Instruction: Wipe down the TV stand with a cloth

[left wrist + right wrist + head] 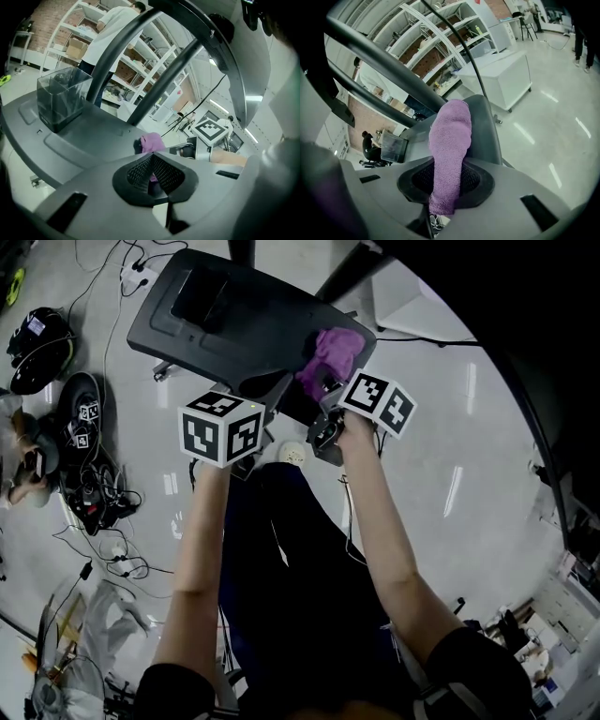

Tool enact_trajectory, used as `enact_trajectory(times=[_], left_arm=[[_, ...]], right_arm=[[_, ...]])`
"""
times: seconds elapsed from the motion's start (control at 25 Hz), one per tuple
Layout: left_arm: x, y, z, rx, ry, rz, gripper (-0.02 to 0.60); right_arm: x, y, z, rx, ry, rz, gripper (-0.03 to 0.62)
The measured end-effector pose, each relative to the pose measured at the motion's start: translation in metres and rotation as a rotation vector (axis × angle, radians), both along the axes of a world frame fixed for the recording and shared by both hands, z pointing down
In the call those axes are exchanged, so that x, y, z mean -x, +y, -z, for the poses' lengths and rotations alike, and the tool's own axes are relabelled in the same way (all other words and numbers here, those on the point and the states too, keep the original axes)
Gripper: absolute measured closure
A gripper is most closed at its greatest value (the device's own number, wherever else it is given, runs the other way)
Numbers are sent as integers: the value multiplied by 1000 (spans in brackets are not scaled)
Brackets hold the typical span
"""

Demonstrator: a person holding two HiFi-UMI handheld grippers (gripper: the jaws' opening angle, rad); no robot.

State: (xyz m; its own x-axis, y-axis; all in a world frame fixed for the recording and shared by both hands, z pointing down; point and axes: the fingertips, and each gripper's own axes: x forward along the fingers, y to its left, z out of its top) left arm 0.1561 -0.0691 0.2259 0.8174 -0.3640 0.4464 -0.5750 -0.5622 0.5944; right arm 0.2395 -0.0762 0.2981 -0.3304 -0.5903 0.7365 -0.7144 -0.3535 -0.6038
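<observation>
Pinching the purple cloth between its jaws, your right tool holds it at the right end of the dark TV stand, with the cloth's free end lying on the stand's top. Your left tool is clenched on nothing, jaws together, at the stand's near edge just left of the cloth. A clear box sits at the stand's left end.

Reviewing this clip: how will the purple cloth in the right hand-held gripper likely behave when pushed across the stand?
Probably floppy: the purple cloth bunches into a fold where the right hand-held gripper pinches it. Likely light: one pinch at its end seems to carry it. Its looped texture should drag, not slip, on the smooth stand.
</observation>
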Motion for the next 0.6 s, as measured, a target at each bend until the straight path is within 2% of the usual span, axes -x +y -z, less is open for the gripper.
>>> enact_trajectory(times=[0.6], left_arm=[[-30, 20, 0, 16, 10, -13, 577]], right_arm=[[-49, 39, -2, 35, 39, -59, 505]])
